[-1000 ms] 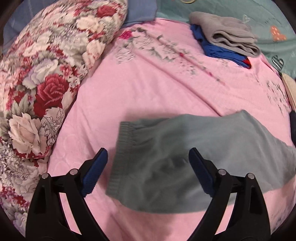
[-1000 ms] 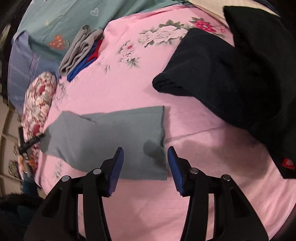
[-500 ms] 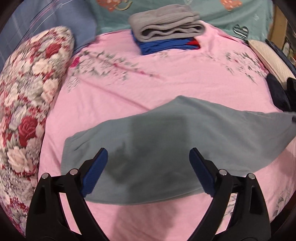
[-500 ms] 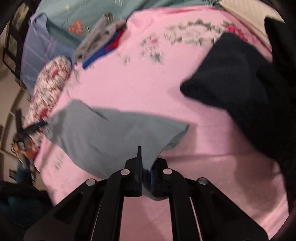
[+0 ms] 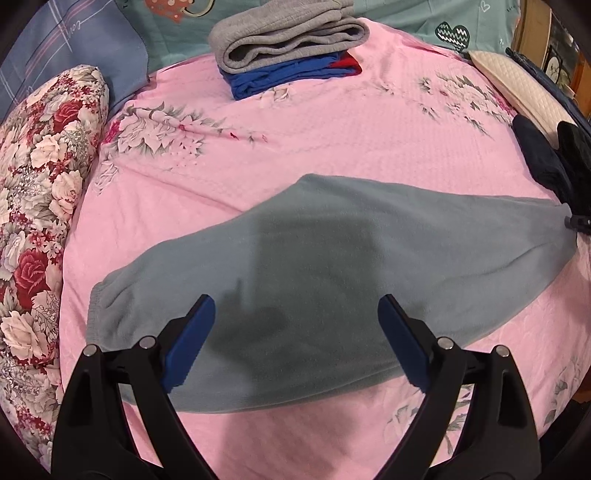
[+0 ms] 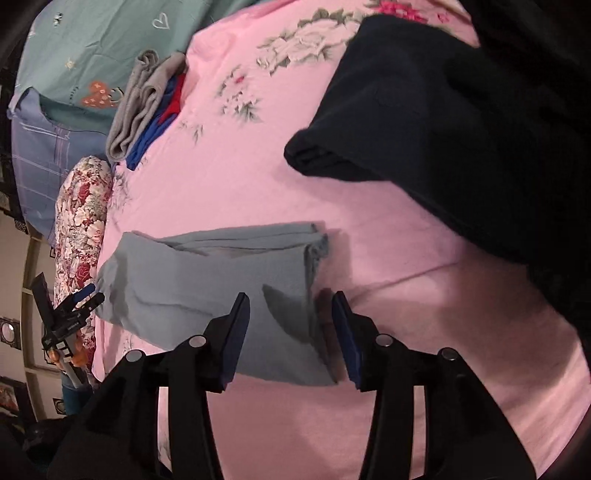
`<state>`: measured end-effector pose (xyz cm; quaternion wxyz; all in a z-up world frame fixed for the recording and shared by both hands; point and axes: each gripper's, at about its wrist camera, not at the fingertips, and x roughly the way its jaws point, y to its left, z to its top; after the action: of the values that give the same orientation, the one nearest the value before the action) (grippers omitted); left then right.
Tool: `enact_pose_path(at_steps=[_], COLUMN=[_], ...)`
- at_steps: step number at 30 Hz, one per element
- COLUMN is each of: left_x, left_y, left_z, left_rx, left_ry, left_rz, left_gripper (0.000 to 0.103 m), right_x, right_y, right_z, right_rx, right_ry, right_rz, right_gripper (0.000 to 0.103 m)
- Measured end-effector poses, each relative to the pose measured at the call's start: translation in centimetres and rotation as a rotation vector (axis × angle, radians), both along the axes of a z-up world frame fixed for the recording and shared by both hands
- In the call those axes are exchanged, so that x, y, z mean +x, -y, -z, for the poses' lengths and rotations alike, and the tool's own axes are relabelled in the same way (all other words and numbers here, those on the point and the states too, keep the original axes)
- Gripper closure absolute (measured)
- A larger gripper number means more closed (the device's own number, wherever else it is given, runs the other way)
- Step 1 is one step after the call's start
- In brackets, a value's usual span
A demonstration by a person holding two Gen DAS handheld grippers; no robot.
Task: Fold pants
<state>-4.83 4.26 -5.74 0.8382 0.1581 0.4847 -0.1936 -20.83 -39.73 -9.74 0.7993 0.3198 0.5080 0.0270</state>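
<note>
On my far left I see the floral bolster lying along the edge of the bed, whose pink sheet fills both views. My left gripper hovers over the grey-green pants with its jaws spread wide and nothing pinched between them. The pants lie flat on the sheet, waistband toward the bolster and the leg end reaching right. Behind them, near the head of the bed, a folded grey garment sits on top of a folded blue one. Moving right, my right gripper is over the leg end of the pants, where the cloth is doubled back in layers; its jaws have just been opening and now stand released, with the edge of the fabric lying between them but not pressed. Furthest right, a heap of dark clothing rests on the sheet, near the pants but apart from them.
</note>
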Motion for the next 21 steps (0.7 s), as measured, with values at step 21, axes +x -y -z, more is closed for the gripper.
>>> enact_pose_path(at_steps=[21], left_x=[-0.5], left_y=[-4.2], left_z=[2.1], left_rx=[-0.082], left_ry=[-0.042], left_rz=[-0.021], left_gripper=[0.012], right_x=[1.2], right_y=[-4.5], right_z=[-4.8], right_rx=[0.041], right_ry=[0.126], right_rz=[-0.035], right_gripper=[0.095])
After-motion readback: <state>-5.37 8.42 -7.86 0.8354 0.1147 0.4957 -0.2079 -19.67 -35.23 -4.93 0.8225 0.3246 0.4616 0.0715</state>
